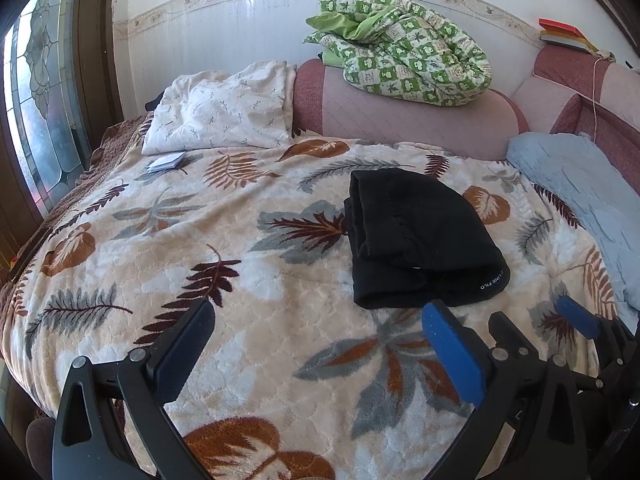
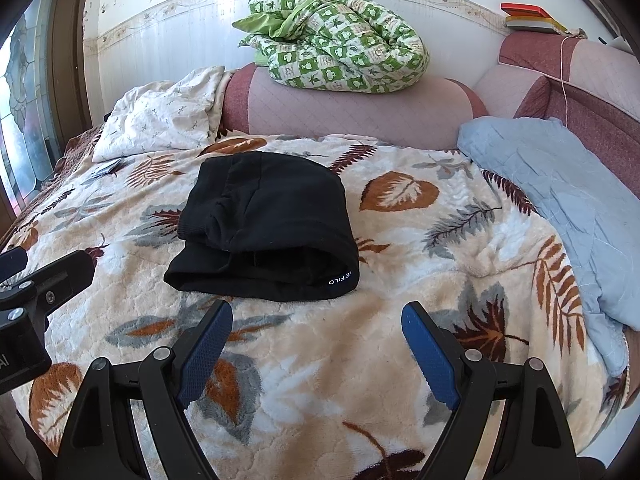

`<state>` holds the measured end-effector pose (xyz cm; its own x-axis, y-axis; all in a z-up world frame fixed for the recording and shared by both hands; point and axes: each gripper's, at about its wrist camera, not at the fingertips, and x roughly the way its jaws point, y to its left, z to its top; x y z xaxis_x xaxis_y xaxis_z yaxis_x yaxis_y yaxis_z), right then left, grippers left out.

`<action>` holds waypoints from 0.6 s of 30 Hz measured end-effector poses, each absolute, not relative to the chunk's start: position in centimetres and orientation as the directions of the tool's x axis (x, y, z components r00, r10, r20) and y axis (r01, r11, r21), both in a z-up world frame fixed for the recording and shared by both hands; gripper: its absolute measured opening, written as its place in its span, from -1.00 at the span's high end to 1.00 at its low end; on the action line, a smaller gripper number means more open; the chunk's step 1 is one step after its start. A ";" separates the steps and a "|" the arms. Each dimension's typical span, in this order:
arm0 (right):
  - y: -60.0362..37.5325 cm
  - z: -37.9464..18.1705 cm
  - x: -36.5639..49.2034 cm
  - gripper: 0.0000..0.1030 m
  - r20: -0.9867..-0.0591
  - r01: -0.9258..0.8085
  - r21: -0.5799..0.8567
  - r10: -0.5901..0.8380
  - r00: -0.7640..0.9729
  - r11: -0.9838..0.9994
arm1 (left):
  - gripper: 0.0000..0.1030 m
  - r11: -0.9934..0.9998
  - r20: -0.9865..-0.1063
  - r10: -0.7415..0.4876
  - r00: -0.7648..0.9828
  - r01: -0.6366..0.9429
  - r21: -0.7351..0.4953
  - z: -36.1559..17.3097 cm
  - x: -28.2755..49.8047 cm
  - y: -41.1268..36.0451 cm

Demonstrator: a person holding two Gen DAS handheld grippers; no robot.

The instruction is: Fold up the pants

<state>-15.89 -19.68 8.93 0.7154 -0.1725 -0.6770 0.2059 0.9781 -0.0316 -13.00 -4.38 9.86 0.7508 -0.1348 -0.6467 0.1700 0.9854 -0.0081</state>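
White lettering "FILO" read on folded black pants (image 2: 264, 232), just ahead of right claw (image 2: 316, 324); both claws (image 1: 320, 328) spread, empty; blue quilt (image 2: 560, 200) rightward.

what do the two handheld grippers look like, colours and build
Both match: the left gripper and right gripper each have two black plastic fingers lined with blue textured pads, on black triangular linkage arms with cut-out windows, joined by round silver pivot pins. No cables, sleeves or hands show in either view.
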 end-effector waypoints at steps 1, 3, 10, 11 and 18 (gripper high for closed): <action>-19.7 8.9 -15.9 -0.75 -0.677 0.206 -0.032 -0.173 0.715 0.978 | -1.00 0.985 -0.647 -0.135 0.750 0.170 -0.008 9.9 -13.0 -4.4; -19.7 8.9 -15.8 -0.75 -0.679 0.203 -0.033 -0.171 0.714 0.979 | -1.00 0.985 -0.651 -0.136 0.747 0.171 -0.010 9.7 -12.9 -4.4; -19.8 8.5 -15.5 -0.75 -0.688 0.202 -0.035 -0.170 0.706 0.979 | -1.00 0.985 -0.667 -0.140 0.731 0.174 -0.015 9.2 -12.3 -4.4; -19.8 8.5 -15.5 -0.75 -0.688 0.203 -0.034 -0.170 0.705 0.979 | -1.00 0.985 -0.668 -0.138 0.731 0.173 -0.014 9.2 -12.2 -4.4; -20.1 8.1 -15.2 -0.75 -0.697 0.208 -0.032 -0.171 0.696 0.978 | -1.00 0.985 -0.661 -0.132 0.738 0.172 -0.004 9.2 -12.2 -4.6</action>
<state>-15.19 -20.13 8.12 0.6963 -0.1705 -0.6972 0.2078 0.9777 -0.0315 -12.21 -4.60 9.25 0.7384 -0.1320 -0.6613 0.1723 0.9850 -0.0042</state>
